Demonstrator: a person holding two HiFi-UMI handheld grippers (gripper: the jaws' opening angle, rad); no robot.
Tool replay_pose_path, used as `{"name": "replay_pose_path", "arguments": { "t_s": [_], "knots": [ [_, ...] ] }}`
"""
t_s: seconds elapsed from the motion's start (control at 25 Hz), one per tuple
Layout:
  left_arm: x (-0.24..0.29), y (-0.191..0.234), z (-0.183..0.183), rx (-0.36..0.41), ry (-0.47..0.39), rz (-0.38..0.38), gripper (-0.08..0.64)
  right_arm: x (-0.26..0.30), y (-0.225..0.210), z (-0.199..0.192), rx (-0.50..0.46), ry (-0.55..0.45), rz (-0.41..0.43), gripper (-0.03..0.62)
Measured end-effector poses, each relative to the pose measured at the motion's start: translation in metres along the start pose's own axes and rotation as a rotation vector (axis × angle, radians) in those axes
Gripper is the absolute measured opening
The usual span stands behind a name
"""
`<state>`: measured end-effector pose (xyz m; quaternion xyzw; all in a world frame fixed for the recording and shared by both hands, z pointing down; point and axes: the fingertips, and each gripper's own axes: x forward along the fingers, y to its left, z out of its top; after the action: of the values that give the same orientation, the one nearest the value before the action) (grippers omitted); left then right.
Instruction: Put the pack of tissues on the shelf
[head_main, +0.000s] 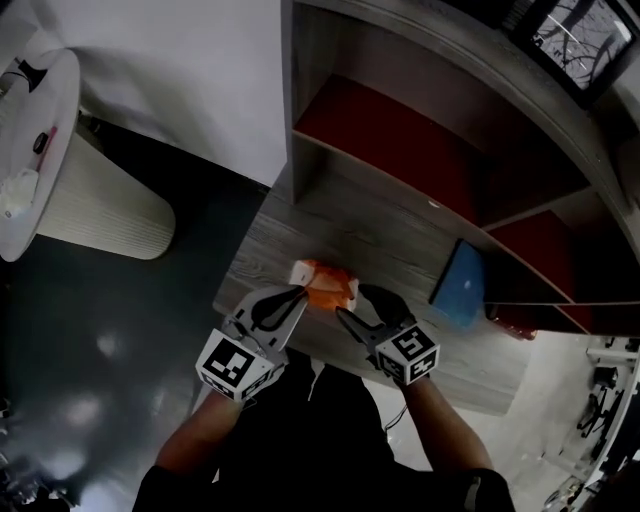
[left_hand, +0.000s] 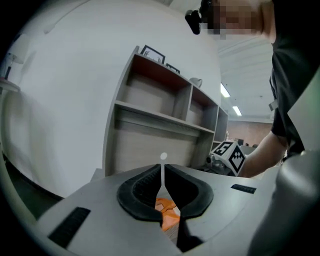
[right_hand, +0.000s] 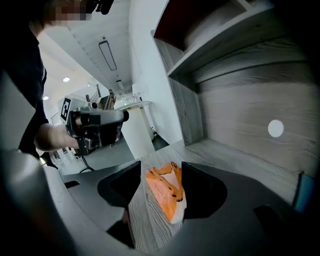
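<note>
The pack of tissues is orange and white and lies on the grey wooden desk below the shelf unit. My right gripper is at its near right side. In the right gripper view the pack lies between the wide-apart jaws of that gripper, and the pads stand clear of it. My left gripper has its tips at the pack's left edge. In the left gripper view its jaws are closed to a thin slit, and the pack shows below them.
A flat blue item leans at the desk's back right. The shelf has open compartments with dark red backs and a picture frame on top. A white ribbed round stand is on the dark floor to the left. The desk's front edge lies just under the grippers.
</note>
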<state>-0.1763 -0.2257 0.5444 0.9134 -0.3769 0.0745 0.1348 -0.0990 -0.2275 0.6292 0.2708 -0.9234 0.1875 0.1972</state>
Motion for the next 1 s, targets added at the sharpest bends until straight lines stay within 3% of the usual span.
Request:
{"name": "replay_pose_path", "arguments": {
  "t_s": [0.24, 0.6, 0.84, 1.0],
  "knots": [
    [0.012, 0.012, -0.030, -0.029, 0.016, -0.005, 0.017, 0.023, -0.015, -0.039, -0.021, 0.044, -0.035, 0.209],
    [0.014, 0.008, -0.045, -0.044, 0.036, -0.020, 0.017, 0.045, -0.025, -0.071, -0.054, 0.121, -0.088, 0.206],
    [0.005, 0.007, -0.042, -0.064, 0.042, -0.001, 0.017, 0.038, -0.029, -0.070, -0.067, 0.137, -0.121, 0.067],
    [-0.004, 0.007, -0.026, -0.063, 0.020, 0.008, 0.017, 0.024, -0.024, -0.053, -0.089, 0.138, -0.135, 0.043]
  ]
}}
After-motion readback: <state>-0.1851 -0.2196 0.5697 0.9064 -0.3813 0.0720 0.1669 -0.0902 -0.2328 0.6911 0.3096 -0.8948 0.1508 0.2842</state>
